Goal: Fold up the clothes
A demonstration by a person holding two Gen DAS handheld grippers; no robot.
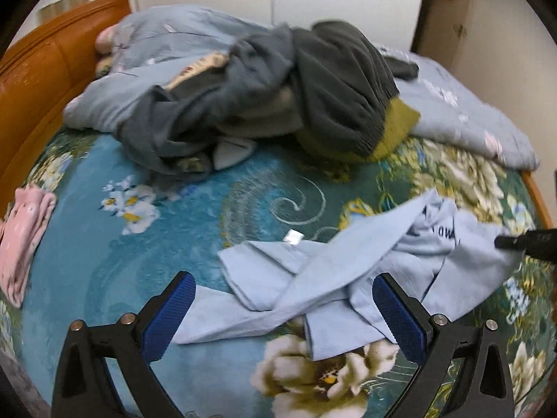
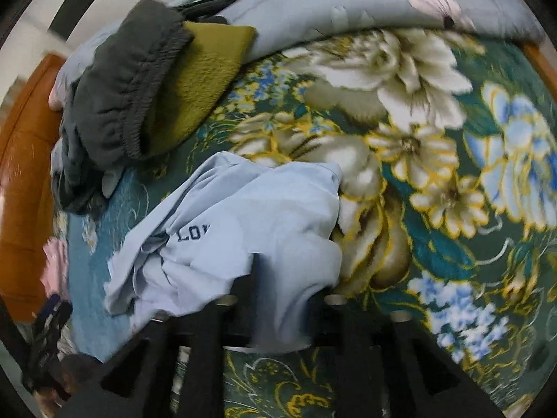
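A crumpled light blue shirt (image 1: 348, 271) with dark lettering lies on the floral bedspread (image 1: 139, 261). My left gripper (image 1: 282, 280) hovers open just above its near sleeve, with the blue pads (image 1: 400, 317) on either side and nothing held. From the right edge, my right gripper (image 1: 518, 242) reaches to the shirt's far side. In the right wrist view my right gripper (image 2: 275, 292) is shut on the light blue shirt (image 2: 243, 216); the cloth drapes over the fingers and hides their tips.
A heap of dark grey clothes (image 1: 313, 80) with an olive-yellow piece (image 1: 397, 125) sits at the back on a pale blue quilt (image 1: 470, 115). A pink garment (image 1: 21, 240) lies at the left edge. An orange headboard (image 1: 45, 69) borders the bed's left side.
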